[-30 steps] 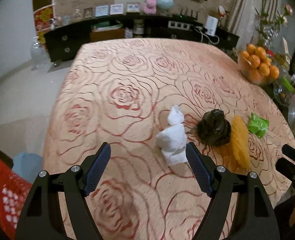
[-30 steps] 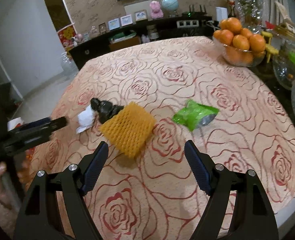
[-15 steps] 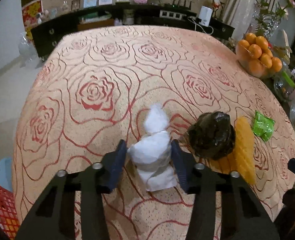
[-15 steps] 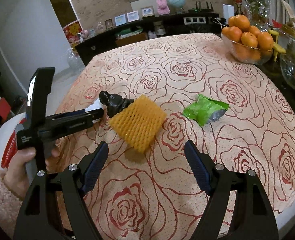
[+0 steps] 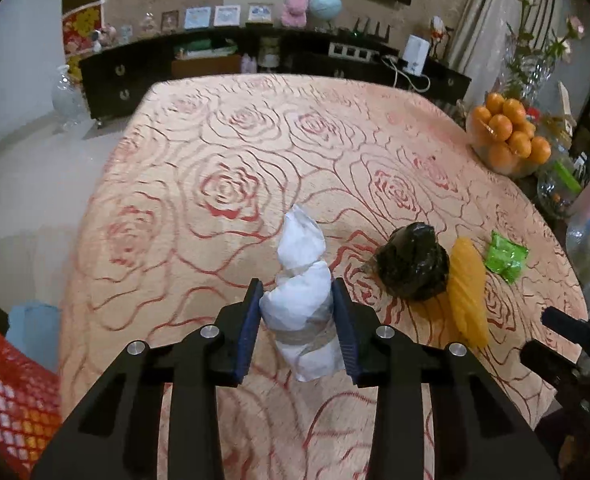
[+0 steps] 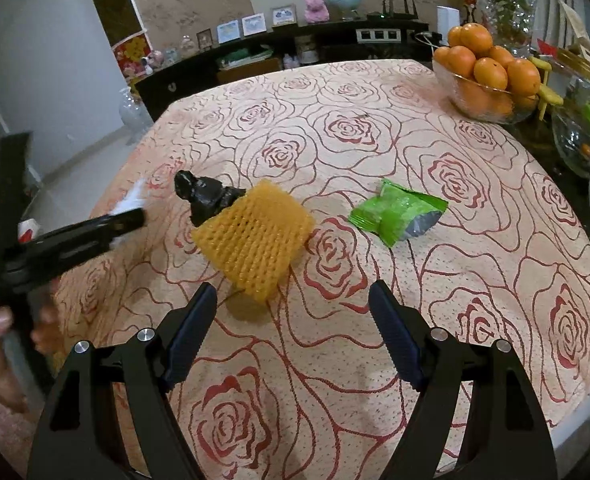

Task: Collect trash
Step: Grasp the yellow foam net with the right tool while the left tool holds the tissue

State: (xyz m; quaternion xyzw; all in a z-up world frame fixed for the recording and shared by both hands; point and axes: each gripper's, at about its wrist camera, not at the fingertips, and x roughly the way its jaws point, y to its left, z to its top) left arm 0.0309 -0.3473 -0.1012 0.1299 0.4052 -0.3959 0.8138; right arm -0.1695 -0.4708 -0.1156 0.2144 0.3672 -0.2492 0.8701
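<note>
Left gripper [image 5: 297, 312], jaws just closed in, clamped the crumpled white paper wad [image 5: 301, 280] on the rose-patterned worktop [image 5: 223, 184]; wad's lower end was hidden behind the pads. Right gripper [image 6: 293, 328] hung spread, empty. Beyond: black plastic bag bundle [image 5: 413, 264], yellow foam fruit net [image 6: 253, 236], green snack wrapper [image 6: 395, 214]. Right view showed only a blurred sliver of the wad; the net appeared edge-on from the left.

Rose-patterned table [image 6: 375, 360] (wrapper [image 6: 395, 212], fruit bowl [image 6: 483, 100])
</note>
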